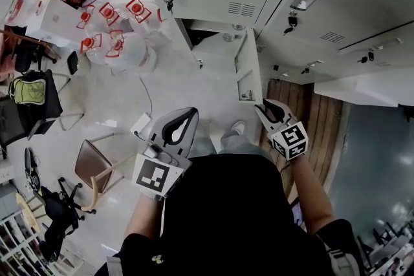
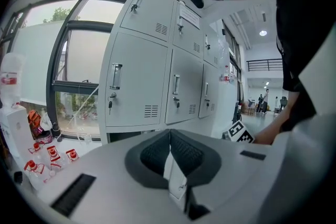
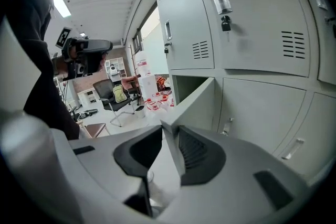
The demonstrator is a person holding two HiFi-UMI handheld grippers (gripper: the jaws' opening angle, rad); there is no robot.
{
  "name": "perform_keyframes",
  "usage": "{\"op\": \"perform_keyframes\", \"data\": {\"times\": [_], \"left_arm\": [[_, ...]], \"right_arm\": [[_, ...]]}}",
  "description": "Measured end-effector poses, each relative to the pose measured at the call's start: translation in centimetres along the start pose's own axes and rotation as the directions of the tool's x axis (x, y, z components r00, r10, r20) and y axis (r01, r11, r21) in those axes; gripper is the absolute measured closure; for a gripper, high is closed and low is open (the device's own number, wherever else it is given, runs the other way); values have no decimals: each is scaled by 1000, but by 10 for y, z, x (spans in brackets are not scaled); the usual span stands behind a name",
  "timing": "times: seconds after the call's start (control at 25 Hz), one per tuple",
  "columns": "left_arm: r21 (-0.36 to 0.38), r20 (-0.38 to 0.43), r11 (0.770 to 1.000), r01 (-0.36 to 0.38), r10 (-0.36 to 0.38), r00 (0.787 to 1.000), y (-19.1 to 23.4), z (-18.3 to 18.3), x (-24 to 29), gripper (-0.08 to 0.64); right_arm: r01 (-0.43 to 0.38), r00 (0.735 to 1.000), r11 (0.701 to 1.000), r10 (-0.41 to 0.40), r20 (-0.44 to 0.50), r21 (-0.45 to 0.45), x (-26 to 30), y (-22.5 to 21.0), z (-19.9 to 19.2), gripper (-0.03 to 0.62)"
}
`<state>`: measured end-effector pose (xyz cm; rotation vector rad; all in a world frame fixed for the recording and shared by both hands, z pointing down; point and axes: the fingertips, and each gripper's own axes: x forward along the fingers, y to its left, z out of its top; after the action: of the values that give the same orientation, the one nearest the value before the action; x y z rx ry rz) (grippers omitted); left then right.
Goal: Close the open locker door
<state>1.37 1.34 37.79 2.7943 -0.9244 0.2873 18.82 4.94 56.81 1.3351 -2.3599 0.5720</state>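
Note:
The open locker door is pale grey and swings out from a bottom-row compartment toward me. My right gripper sits at the door's near free edge. In the right gripper view the door runs from the dark compartment down to the right gripper, whose jaws stand slightly open with the door's edge between them. My left gripper hovers left of the door, apart from it, jaws shut and empty. The left gripper faces the locker bank.
Several red-labelled water jugs stand on the floor at the left. A brown chair and a black chair with a green backpack are farther left. A white power strip lies near my feet. Wooden flooring runs on the right.

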Motion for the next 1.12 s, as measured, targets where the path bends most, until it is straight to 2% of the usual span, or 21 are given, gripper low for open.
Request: {"op": "perform_keyframes", "data": {"times": [0.24, 0.36, 0.52, 0.84, 1.12], "left_arm": [[-4, 4, 1000, 10, -10, 1000, 33, 2, -13, 537], [-1, -23, 1000, 13, -13, 1000, 53, -2, -22, 538], [-5, 6, 1000, 11, -11, 1000, 79, 1, -34, 538], [-32, 22, 999, 5, -5, 1000, 142, -6, -64, 538], [-25, 21, 997, 75, -74, 997, 171, -15, -78, 538]], "right_arm": [[6, 1000, 1000, -6, -5, 23, 33, 32, 11, 474], [22, 1000, 999, -22, -1, 47, 52, 46, 20, 474], [48, 999, 997, -49, 8, 66, 80, 61, 33, 476], [150, 988, 986, -152, 12, 75, 136, 78, 60, 477], [226, 973, 967, -230, 18, 120, 179, 81, 85, 479]]}}
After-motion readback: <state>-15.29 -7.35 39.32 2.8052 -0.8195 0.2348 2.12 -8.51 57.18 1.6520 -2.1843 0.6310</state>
